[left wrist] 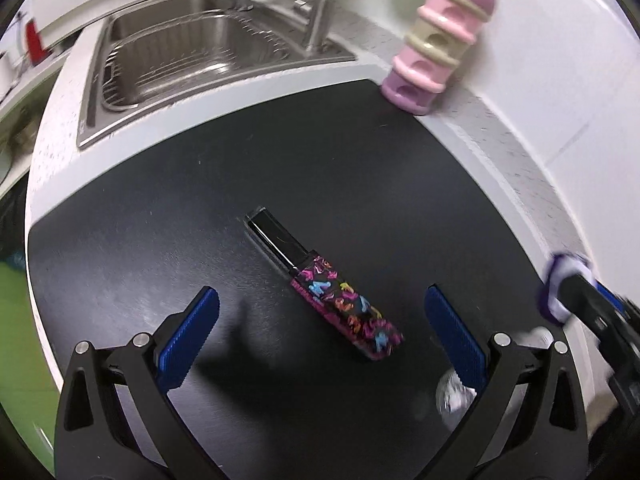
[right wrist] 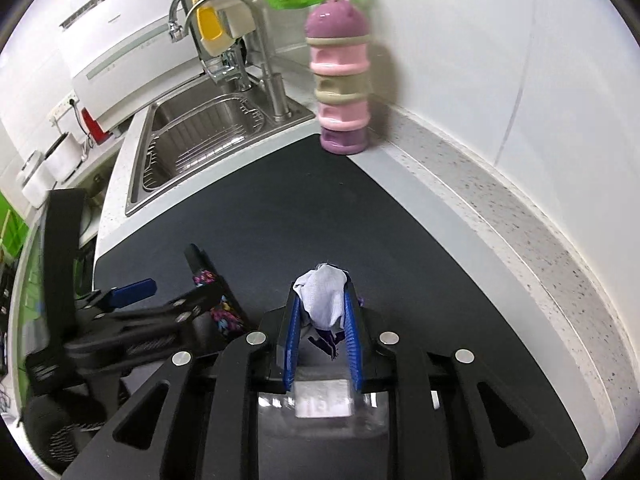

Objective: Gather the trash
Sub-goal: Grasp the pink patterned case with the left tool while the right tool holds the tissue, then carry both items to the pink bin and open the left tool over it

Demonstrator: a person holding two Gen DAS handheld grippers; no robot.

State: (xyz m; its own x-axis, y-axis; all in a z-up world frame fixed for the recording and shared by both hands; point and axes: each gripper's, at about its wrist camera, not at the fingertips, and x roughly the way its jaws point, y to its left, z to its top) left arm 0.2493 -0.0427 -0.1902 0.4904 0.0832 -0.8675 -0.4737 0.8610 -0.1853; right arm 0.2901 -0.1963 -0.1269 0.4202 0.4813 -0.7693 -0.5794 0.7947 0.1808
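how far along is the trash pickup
Nothing looks binned yet. In hand: the right gripper is shut on a crumpled white and purple wrapper. Left to do: the patterned box lies on the black mat between the open fingers of the left gripper, not gripped.

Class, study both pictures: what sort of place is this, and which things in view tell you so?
Most likely a home kitchen: a stainless sink with a curved faucet is set into a speckled countertop, and a white appliance stands behind it.
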